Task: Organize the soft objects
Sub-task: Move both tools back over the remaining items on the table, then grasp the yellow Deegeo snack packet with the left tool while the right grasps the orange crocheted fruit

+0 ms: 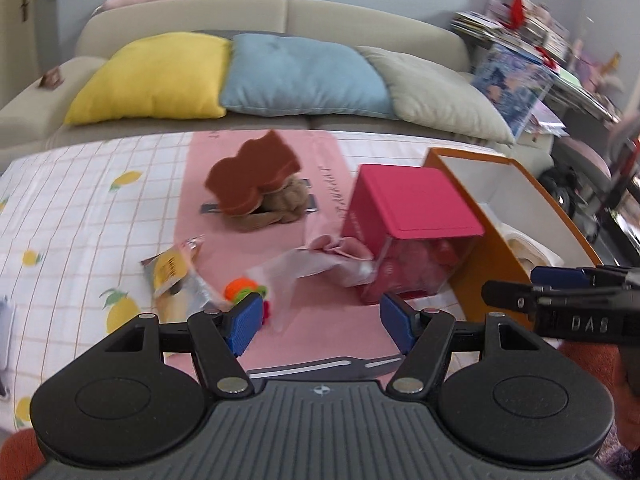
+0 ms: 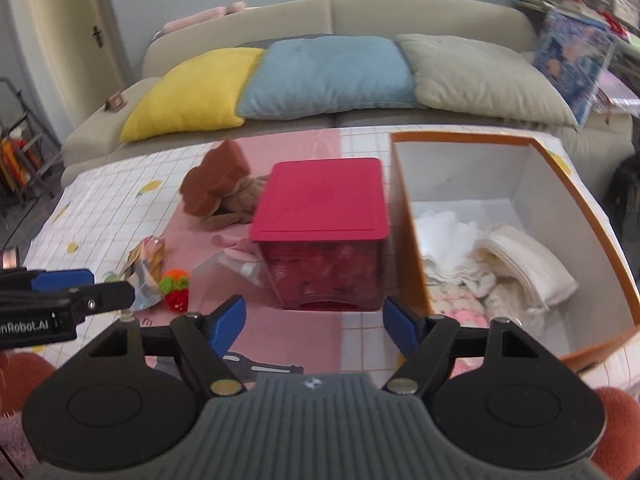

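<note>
My left gripper is open and empty above the pink mat, just short of a clear plastic bag holding pink cloth. My right gripper is open and empty in front of a pink-lidded clear box. An orange box to its right holds white and pink soft cloths. A brown sponge leans on a tan cloth further back. A small knitted strawberry lies at the left.
A foil snack packet lies left of the strawberry. The table carries a lemon-print cloth. Behind it stands a beige sofa with yellow, blue and grey cushions. Cluttered shelves stand at the right.
</note>
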Available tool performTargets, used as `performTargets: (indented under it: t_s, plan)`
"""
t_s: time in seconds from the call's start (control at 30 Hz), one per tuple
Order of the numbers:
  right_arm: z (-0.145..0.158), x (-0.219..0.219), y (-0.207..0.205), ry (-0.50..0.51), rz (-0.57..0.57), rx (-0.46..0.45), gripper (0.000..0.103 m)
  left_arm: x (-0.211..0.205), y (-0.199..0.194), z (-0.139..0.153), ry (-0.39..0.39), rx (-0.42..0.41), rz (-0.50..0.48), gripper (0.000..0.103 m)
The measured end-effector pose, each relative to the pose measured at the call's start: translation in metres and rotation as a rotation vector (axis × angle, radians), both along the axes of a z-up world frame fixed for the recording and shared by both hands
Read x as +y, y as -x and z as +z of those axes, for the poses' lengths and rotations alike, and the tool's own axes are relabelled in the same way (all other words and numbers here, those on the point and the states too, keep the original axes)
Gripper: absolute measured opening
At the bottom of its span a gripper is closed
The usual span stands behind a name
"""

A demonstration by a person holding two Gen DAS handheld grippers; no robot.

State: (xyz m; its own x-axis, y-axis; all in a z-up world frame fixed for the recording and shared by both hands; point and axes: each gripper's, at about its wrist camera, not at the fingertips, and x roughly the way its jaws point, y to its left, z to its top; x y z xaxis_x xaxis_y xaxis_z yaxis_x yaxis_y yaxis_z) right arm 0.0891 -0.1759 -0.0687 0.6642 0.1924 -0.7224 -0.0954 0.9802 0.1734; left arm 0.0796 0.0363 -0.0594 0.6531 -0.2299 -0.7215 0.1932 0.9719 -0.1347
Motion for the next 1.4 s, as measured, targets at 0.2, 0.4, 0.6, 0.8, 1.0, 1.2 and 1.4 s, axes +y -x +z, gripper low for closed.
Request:
performTargets:
  t_s: [0.2,0.4,0.6,0.8,1.0,1.2,1.4]
  plan:
    - [-0.001,0.027,-0.013,0.058,0.096,-0.047,0.070,0.022,-0.003,-0.006,0.043,0.004,0.060,0.078]
    - [-0.004,0.051,-0.029,0.082,0.178,-0.079,0.056,0.040,-0.008,-0.014,0.058,0.020,0.108,0.078]
    - [-0.003,0.071,-0.039,0.090,0.249,-0.105,0.047,0.056,-0.014,-0.024,0.068,0.041,0.145,0.078]
    - [-0.007,0.090,-0.048,0.096,0.298,-0.110,0.045,0.066,-0.025,-0.035,0.049,0.067,0.174,0.078]
    - [-0.018,0.109,-0.061,0.107,0.347,-0.092,0.045,0.084,-0.047,-0.046,0.068,0.095,0.249,0.081]
    - [-0.029,0.126,-0.074,0.135,0.384,-0.079,0.044,0.092,-0.076,-0.061,0.061,0.121,0.304,0.084]
    - [-0.034,0.135,-0.084,0.145,0.398,-0.073,0.044,0.101,-0.100,-0.083,0.084,0.164,0.371,0.084]
